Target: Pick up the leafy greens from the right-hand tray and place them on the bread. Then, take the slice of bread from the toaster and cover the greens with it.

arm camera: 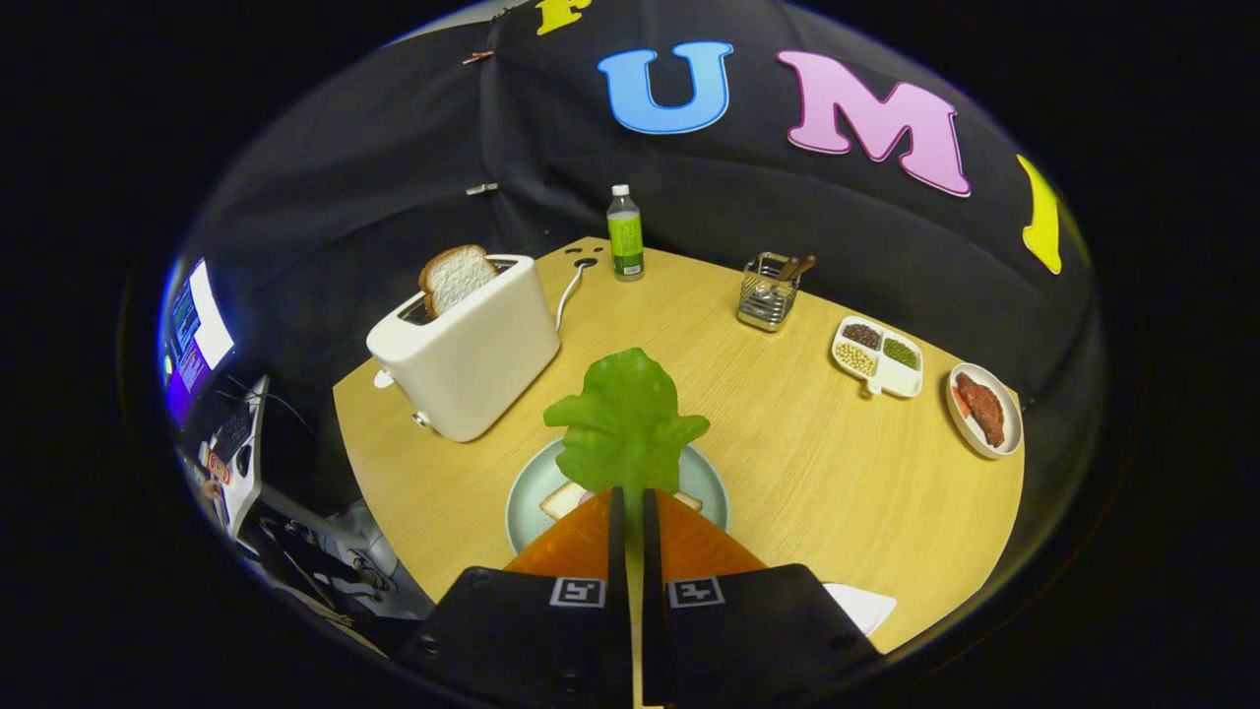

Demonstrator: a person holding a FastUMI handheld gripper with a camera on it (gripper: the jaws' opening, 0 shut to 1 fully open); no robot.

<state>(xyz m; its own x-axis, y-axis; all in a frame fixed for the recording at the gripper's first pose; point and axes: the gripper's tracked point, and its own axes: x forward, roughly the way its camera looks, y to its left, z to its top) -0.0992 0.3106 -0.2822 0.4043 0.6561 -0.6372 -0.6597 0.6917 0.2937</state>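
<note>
We hold the one leafy green [627, 423] pinched in our jaws, its long side pointing straight ahead of the gripper [635, 507]. It hangs right over the plate [527, 492], where one bread slice [563, 498] lies. One more slice [456, 277] stands in the toaster [468, 359], ahead and left on the tabletop [787, 463].

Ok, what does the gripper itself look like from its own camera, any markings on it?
The gripper has two narrow fingers running forward close side by side, each widening back into a wedge-shaped cover. Behind those sit two blocky black housings, each carrying a small square black-and-white tag near its front inner corner. A few round screw holes dot the housings. No cables are visible.
</note>
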